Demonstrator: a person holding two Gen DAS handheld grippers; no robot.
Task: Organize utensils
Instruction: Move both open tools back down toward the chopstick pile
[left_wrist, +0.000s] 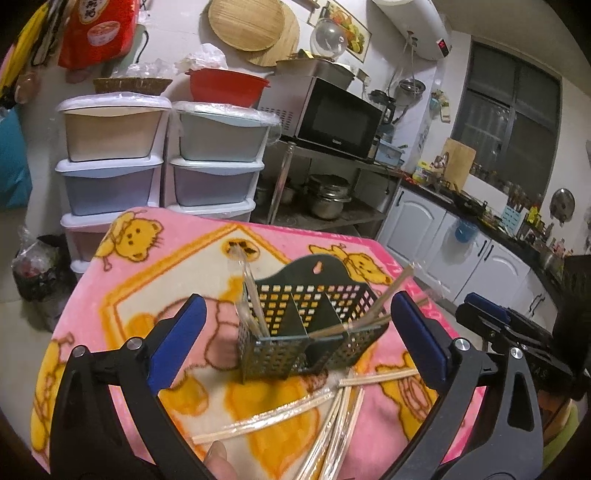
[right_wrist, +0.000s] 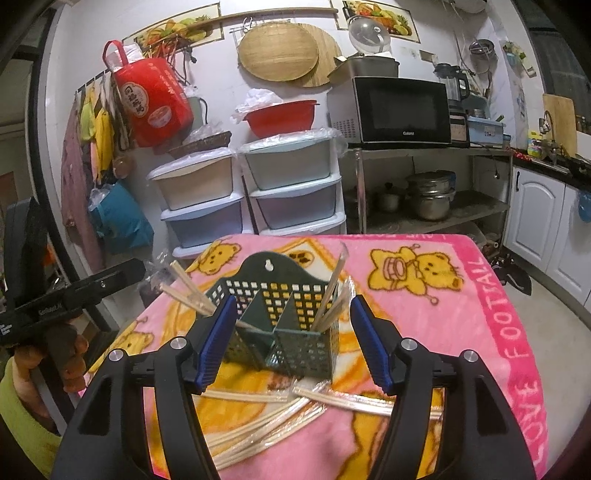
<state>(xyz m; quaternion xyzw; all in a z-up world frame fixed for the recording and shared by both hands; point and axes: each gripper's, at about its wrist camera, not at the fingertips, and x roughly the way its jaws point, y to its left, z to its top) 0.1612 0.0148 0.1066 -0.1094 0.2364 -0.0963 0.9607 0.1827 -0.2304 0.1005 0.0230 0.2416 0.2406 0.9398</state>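
A dark green perforated utensil holder (left_wrist: 306, 325) (right_wrist: 284, 325) stands on a pink bear-print blanket (left_wrist: 147, 295) (right_wrist: 461, 314). Wrapped chopstick pairs lean in both of its end compartments (left_wrist: 255, 302) (right_wrist: 332, 295) (right_wrist: 192, 291). More wrapped chopsticks lie loose on the blanket in front of it (left_wrist: 277, 413) (right_wrist: 277, 417). My left gripper (left_wrist: 299, 339) is open and empty, its blue pads either side of the holder. My right gripper (right_wrist: 291, 343) is open and empty, also framing the holder from the front.
Stacked plastic drawers (right_wrist: 291, 192) and a metal rack with a microwave (right_wrist: 402, 110) and pots (right_wrist: 428, 199) stand behind the table. White cabinets (left_wrist: 461, 254) run along the right. A black bin bag (left_wrist: 37, 273) sits on the floor at left.
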